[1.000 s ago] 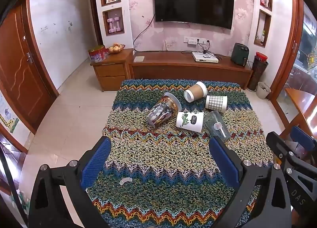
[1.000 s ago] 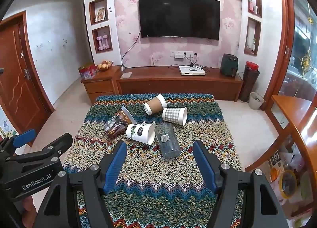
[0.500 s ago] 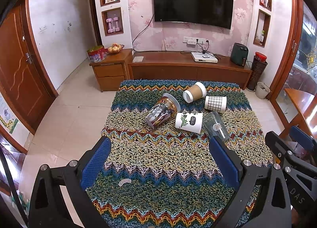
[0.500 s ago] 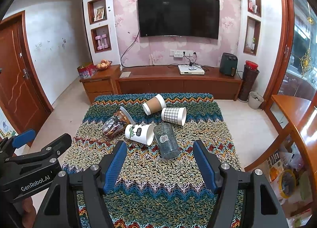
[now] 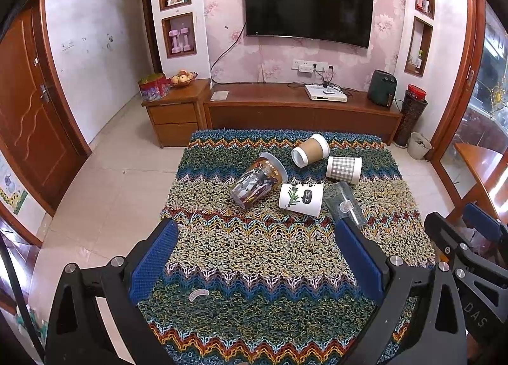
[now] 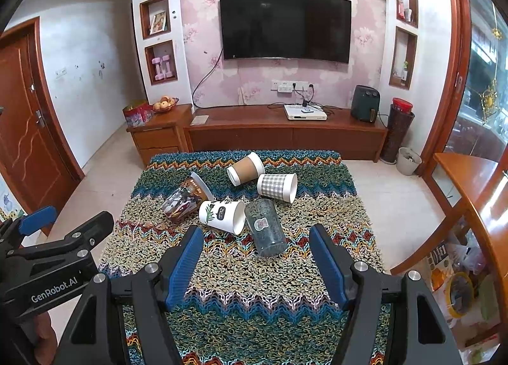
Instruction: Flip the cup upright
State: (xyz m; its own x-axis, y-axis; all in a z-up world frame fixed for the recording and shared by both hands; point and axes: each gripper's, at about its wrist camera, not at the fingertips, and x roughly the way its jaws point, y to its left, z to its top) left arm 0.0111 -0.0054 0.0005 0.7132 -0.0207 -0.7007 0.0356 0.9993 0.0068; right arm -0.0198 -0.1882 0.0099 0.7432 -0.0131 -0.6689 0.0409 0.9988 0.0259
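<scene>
A: Five cups down on their sides, all clustered on the far half of the woven cloth (image 6: 254,308). Nearest is the clear cup (image 6: 266,228), its open end pointing toward the near edge.

B: And touching its left side, the white cup (image 6: 222,215) with the leaf print, mouth facing right.

A: Left of that lies the patterned cup (image 6: 184,198), its wide rim tipped up toward the far side. Behind them, the brown cup (image 6: 245,169) and the checked cup (image 6: 277,187) sit close together.

B: The right gripper (image 6: 256,265) hangs above the cloth on the near side of the clear cup, blue fingers wide apart, nothing between them.

A: Same for the left gripper (image 5: 254,265), spread wide and empty, near side of the pile, well short of the cups.

B: Far beyond, a wooden cabinet (image 6: 285,133) under a dark television (image 6: 285,27).
</scene>
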